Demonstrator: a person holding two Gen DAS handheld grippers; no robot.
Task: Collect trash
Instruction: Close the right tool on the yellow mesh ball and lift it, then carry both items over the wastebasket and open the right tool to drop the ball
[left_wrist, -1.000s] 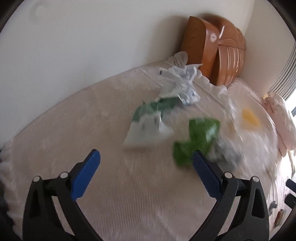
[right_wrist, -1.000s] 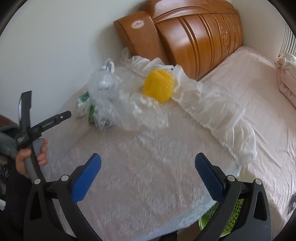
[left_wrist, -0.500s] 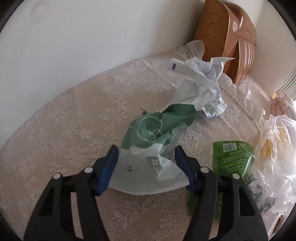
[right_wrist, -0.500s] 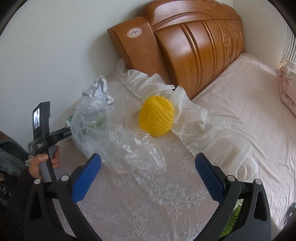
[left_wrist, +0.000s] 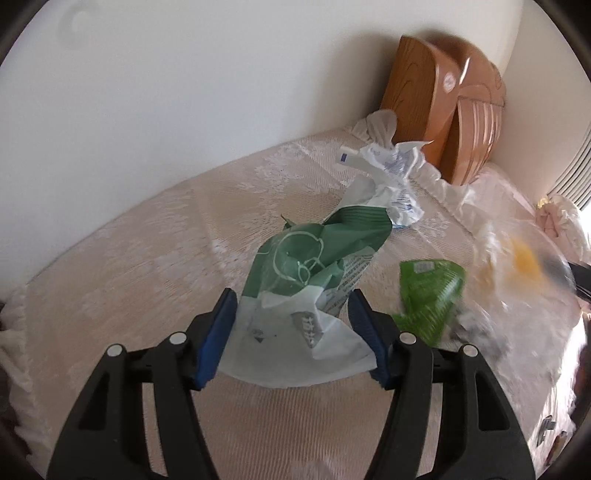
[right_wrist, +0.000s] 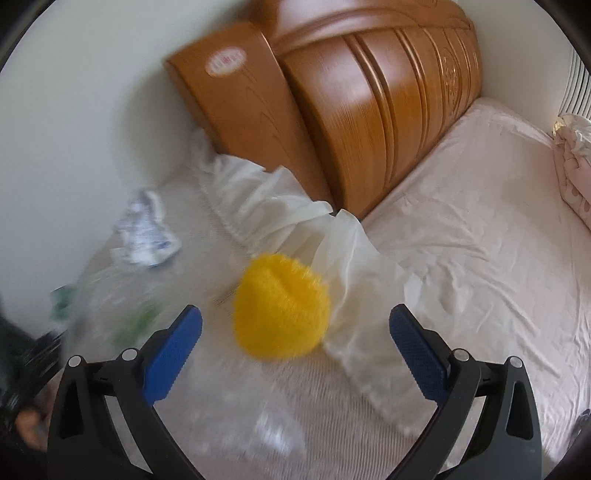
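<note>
three wrappers (left_wrist: 317, 266), one yellow ball (right_wrist: 282, 308)

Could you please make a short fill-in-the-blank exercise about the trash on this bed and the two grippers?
1. The left gripper is shut on a white and ____ wrapper.
2. The right gripper is ____, with nothing between its pads.
3. The ball ahead of the right gripper is ____.
4. The headboard behind the bed is made of ____.

Missing words: green; open; yellow; wood
</note>
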